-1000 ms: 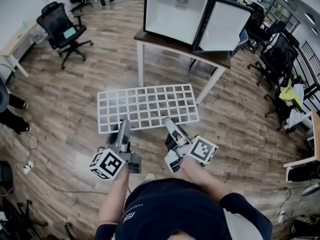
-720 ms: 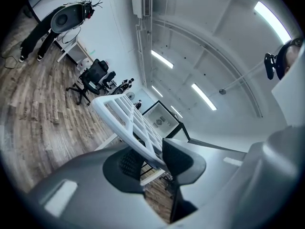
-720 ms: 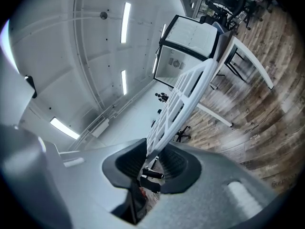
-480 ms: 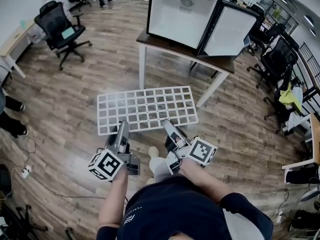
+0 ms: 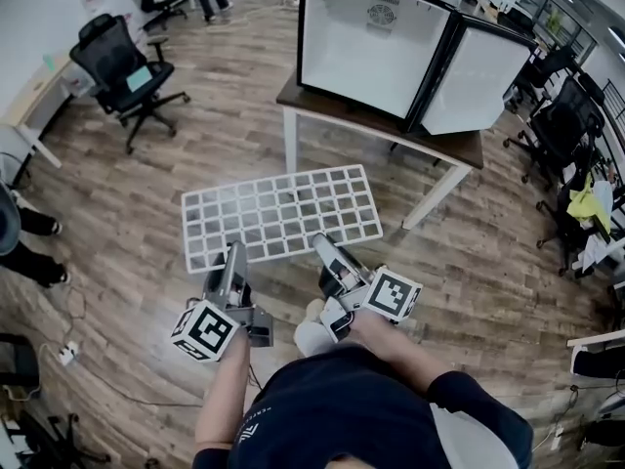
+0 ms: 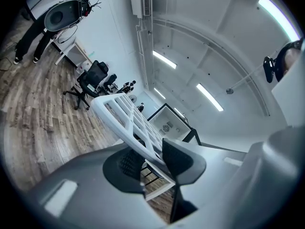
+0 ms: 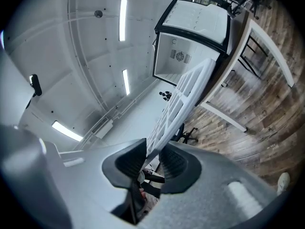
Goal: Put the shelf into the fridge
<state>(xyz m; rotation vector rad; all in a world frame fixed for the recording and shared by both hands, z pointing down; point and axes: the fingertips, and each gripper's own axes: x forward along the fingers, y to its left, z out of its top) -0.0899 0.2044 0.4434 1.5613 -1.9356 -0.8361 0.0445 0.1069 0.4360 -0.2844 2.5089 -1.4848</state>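
A white grid shelf (image 5: 281,213) is carried flat above the floor, held at its near edge by both grippers. My left gripper (image 5: 234,253) is shut on the shelf's near left edge; the shelf (image 6: 125,116) runs between its dark pads. My right gripper (image 5: 320,241) is shut on the near right part of that edge, and the shelf (image 7: 183,97) passes between its pads. Ahead, a small white fridge (image 5: 371,42) stands on a table with its door (image 5: 474,71) swung open to the right. Its open cavity (image 7: 178,58) is also in the right gripper view.
The fridge rests on a brown-topped table with white legs (image 5: 337,110). A black office chair (image 5: 122,57) stands at the far left, and more chairs (image 5: 566,106) crowd the right side. A person's legs (image 5: 29,247) show at the left edge. The floor is wood planks.
The fridge and table have grown larger and nearer in the head view as I walk toward them. Both grippers keep their hold on the shelf.
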